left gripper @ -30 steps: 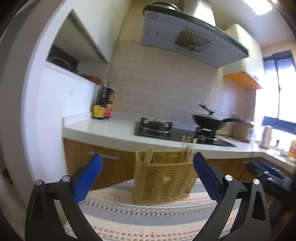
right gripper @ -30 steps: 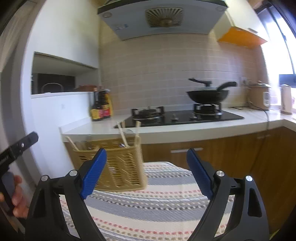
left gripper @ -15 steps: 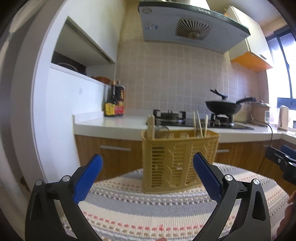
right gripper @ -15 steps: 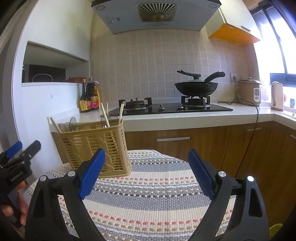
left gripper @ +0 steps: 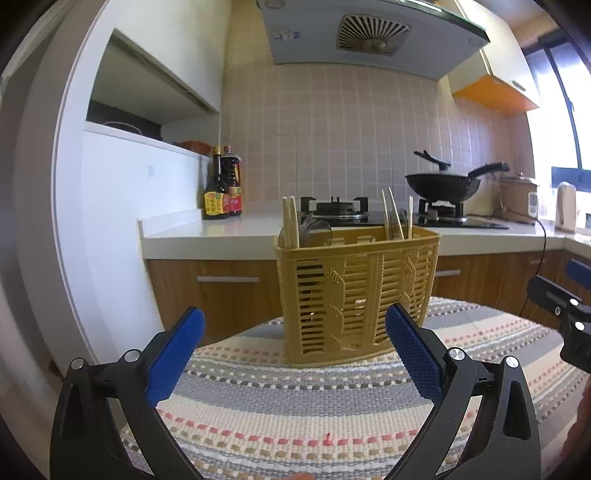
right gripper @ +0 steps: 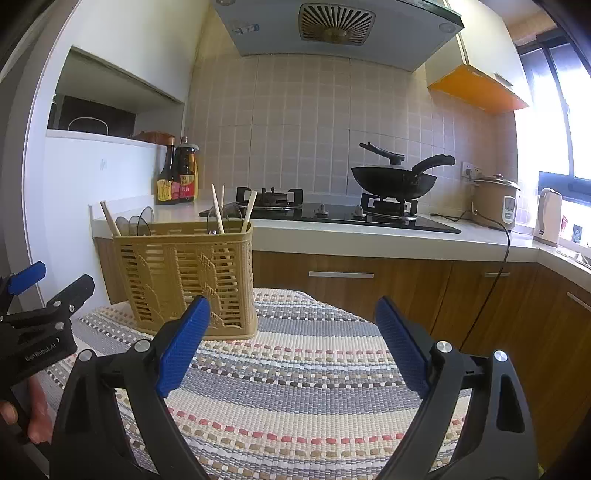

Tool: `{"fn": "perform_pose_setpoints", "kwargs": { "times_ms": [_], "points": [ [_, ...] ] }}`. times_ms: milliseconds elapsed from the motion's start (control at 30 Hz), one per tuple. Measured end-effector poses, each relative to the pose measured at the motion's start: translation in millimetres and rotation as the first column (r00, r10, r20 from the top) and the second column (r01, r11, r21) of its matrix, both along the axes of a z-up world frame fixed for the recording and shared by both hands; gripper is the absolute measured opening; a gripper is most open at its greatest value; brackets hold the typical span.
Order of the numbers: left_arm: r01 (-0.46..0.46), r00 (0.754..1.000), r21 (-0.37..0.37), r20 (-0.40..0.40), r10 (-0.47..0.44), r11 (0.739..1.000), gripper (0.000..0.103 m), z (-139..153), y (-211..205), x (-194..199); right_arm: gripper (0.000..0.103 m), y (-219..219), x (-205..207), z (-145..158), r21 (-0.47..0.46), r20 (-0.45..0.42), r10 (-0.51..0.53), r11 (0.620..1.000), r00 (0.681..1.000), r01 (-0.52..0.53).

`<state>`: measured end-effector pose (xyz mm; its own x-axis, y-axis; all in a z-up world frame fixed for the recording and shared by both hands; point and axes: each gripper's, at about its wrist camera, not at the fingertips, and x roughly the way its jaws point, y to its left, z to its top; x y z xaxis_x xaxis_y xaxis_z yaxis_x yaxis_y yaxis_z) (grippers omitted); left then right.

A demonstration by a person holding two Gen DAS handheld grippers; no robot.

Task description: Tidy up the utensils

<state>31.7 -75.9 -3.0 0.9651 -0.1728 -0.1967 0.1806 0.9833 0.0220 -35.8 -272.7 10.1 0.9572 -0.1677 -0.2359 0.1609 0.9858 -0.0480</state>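
Chopsticks (left gripper: 290,220) stand upright in the left end of a yellow slotted utensil basket (left gripper: 356,291) in my left wrist view, and a second set of chopsticks (left gripper: 391,213) leans in its right end. Clear spoon bowls (left gripper: 314,230) show above the rim between them. The basket sits on a striped woven mat (left gripper: 295,417), straight ahead of my left gripper (left gripper: 295,354), whose blue pads (left gripper: 173,354) are spread wide with nothing between them. The basket's lower right corner is partly covered by the right-hand pad. At the far right edge I see part of my right gripper (left gripper: 565,306). Behind the basket runs a white countertop (left gripper: 207,236) with two sauce bottles (left gripper: 223,192), a gas hob (left gripper: 334,208) and a black wok (left gripper: 443,184) under a range hood (left gripper: 369,33).

From my right wrist view, the same basket (right gripper: 184,280) stands on the far left part of the mat (right gripper: 295,387), ahead and to the left of my right gripper (right gripper: 291,343). Its blue pads (right gripper: 400,343) are also held wide apart and carry nothing; the left pad overlaps the basket's lower edge in the picture. My left gripper (right gripper: 40,314) shows at the left edge, with fingers of a hand (right gripper: 33,413) wrapped beneath it. A rice cooker (right gripper: 495,201) and a kettle (right gripper: 548,216) stand on the counter at the right.
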Motion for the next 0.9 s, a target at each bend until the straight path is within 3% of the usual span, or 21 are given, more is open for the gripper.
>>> {"fn": "perform_pose_setpoints", "kwargs": {
  "times_ms": [900],
  "points": [
    [0.005,1.000,0.013,-0.002,-0.005,1.000,0.095,-1.9,-3.0,-0.4,0.090,4.5,7.4,-4.5,-0.016,-0.044,-0.005,1.000,0.999,0.004]
  ]
}}
